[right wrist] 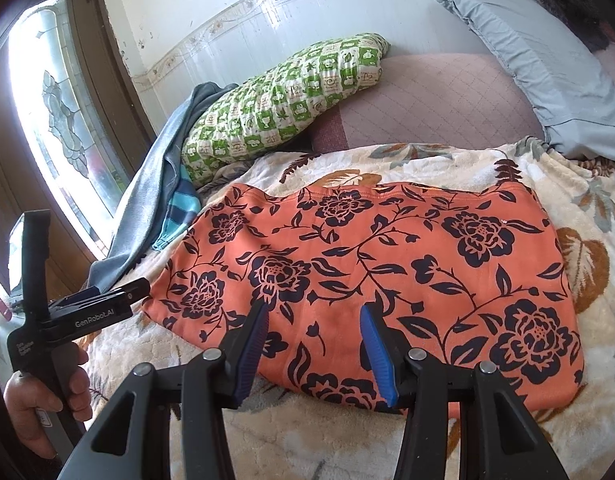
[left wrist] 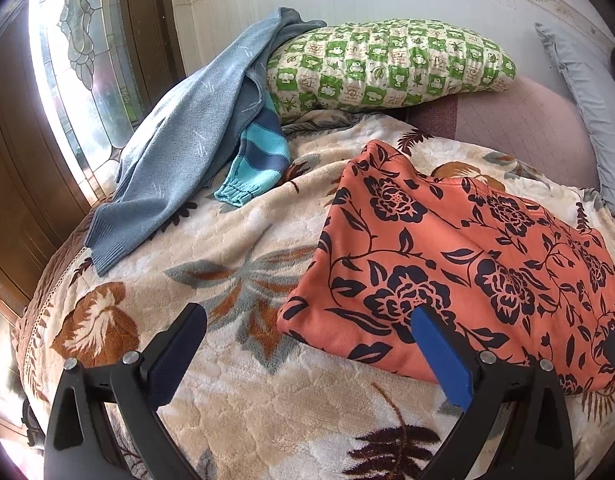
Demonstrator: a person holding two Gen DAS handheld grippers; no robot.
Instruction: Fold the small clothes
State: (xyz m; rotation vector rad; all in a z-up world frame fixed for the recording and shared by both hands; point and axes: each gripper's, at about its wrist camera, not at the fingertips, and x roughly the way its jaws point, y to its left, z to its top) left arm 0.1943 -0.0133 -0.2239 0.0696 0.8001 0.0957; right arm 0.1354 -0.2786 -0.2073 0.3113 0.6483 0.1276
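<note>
An orange garment with dark blue flowers (left wrist: pixel 459 256) lies folded flat on the floral blanket (left wrist: pixel 227 248); it also shows in the right wrist view (right wrist: pixel 387 264). My left gripper (left wrist: pixel 311 328) is open and empty, hovering at the garment's near left corner. In the right wrist view the left gripper (right wrist: pixel 115 296) shows from the side at the garment's left edge. My right gripper (right wrist: pixel 313 332) is open and empty just above the garment's near edge. A grey-blue sweater (left wrist: pixel 179 148) and a striped teal sleeve (left wrist: pixel 255 160) lie at the back left.
A green checked pillow (left wrist: pixel 387 64) leans on the wall behind. A grey-blue pillow (right wrist: pixel 547 72) lies at the right, on a mauve quilted sheet (right wrist: pixel 435 100). A stained-glass window (left wrist: pixel 79 60) is at the left, past the bed's edge. The blanket (right wrist: pixel 587 272) covers the bed.
</note>
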